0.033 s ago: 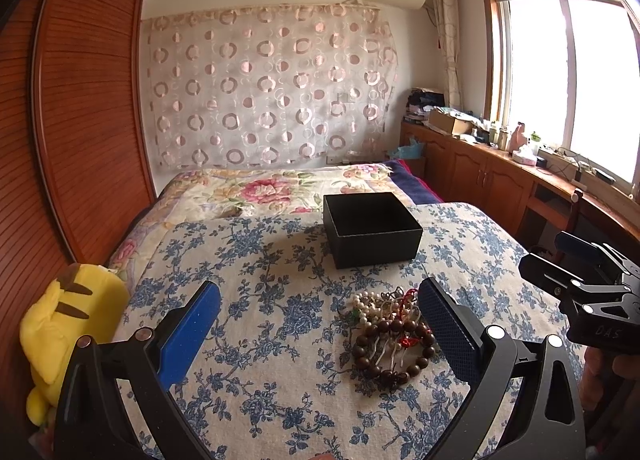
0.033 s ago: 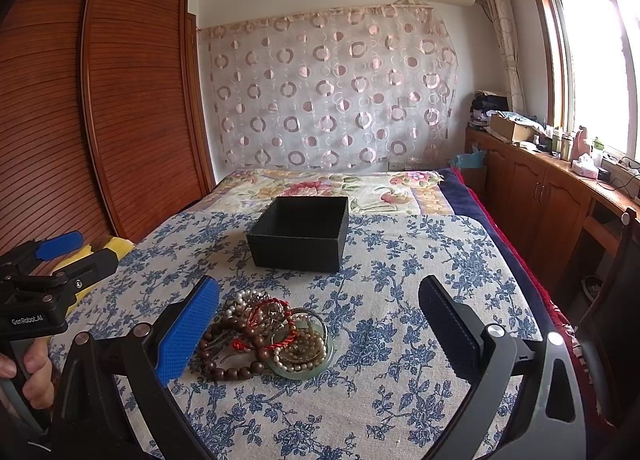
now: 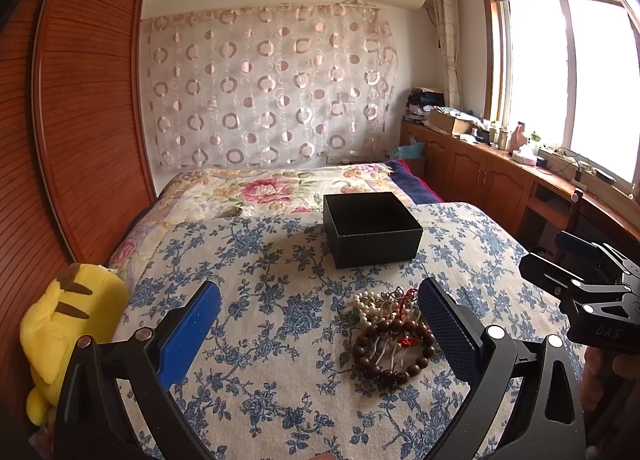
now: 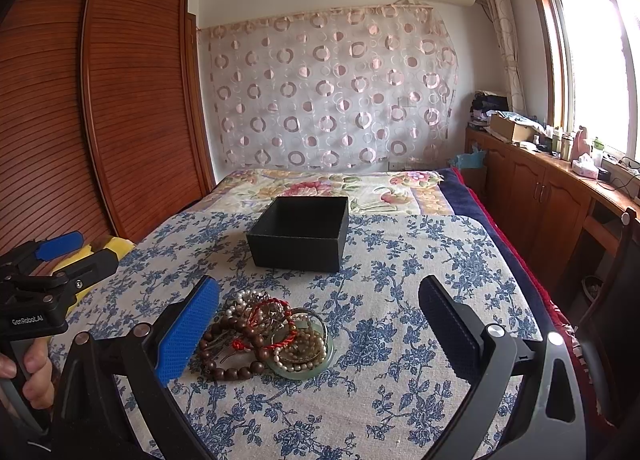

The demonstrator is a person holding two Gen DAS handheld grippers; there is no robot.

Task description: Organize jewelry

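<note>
Jewelry [image 3: 390, 334] is lying in a tangled heap on the bed [image 3: 260, 300], at five o'clock in the left wrist view, touching the left claw's [image 3: 320, 324] right finger; that claw is gaping wide, holding nothing. The black box [image 3: 372, 228] is sitting open at twelve o'clock, beyond the heap.

From the right wrist, the heap is sitting at seven o'clock beside the right claw's [image 4: 320, 324] left finger; this claw is also standing apart, empty. Intertwined strands are likely threatening to drag neighbours along, spilling beads short of the box.

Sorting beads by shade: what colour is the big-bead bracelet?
Dark brown; the bracelet shows best in the left wrist view.
</note>
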